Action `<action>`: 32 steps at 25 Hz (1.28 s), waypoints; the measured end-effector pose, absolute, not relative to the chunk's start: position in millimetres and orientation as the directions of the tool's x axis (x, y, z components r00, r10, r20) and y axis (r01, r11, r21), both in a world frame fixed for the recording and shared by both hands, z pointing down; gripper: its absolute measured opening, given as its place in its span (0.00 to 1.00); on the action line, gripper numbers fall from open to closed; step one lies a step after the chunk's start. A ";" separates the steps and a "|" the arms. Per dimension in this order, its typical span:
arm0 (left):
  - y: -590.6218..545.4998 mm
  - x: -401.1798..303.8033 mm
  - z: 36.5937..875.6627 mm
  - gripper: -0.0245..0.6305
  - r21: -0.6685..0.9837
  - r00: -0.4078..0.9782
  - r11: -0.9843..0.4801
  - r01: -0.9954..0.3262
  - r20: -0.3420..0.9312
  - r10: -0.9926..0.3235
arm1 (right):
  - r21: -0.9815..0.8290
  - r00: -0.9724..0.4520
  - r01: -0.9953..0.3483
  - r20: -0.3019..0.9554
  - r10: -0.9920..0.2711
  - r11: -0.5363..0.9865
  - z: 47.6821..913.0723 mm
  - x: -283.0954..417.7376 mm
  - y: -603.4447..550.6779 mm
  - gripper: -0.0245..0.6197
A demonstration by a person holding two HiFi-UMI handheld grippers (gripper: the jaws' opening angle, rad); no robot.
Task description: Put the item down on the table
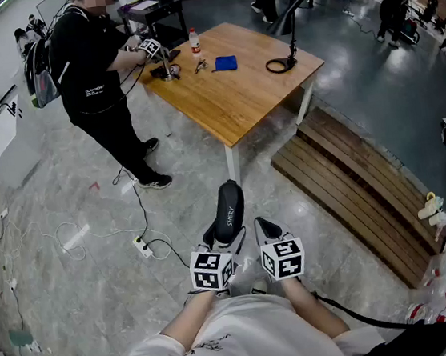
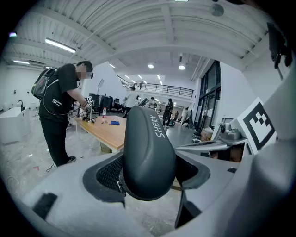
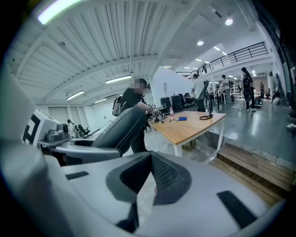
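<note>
Grey marbled floor [image 1: 72,200] lies under both grippers, close in front of the person's body. On the near left, the left gripper [image 1: 224,237] is clamped, jaws spread wide, on the lower end of the item [image 1: 229,211], which stands up and away from it in the air over the floor. Just beside it on the right, the right gripper [image 1: 267,231] has its jaws brought together on nothing.

The item is a dark grey, oblong, rounded shell with a smooth matte skin and pale lettering along its side, something like a case. It looks light and fairly stiff, probably not fragile. The curved flanks could let it swivel or slide in the pads, and held by one end it has leverage to tip. A hold across the narrow sides nearer the middle would likely be steadier, and laying it on its broad face should keep it from rolling.

Well beyond, the wooden tabletop [image 1: 244,90] carries a blue cloth [image 1: 226,63], a bottle [image 1: 194,40] and a black cable coil [image 1: 279,65], with a person in black [image 1: 97,76] standing at its far left
</note>
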State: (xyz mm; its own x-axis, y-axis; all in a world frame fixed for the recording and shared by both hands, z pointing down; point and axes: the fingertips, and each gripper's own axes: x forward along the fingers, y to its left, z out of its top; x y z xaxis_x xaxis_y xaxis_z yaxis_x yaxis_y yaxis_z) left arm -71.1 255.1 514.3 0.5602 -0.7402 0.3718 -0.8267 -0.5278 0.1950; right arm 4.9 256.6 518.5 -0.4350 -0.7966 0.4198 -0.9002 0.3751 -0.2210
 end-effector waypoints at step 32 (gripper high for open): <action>-17.6 -59.5 529.3 0.54 0.173 0.585 -0.565 -0.807 0.361 -0.726 | -0.189 -0.351 -0.936 0.435 -0.829 0.297 523.6 36.9 -6.9 0.05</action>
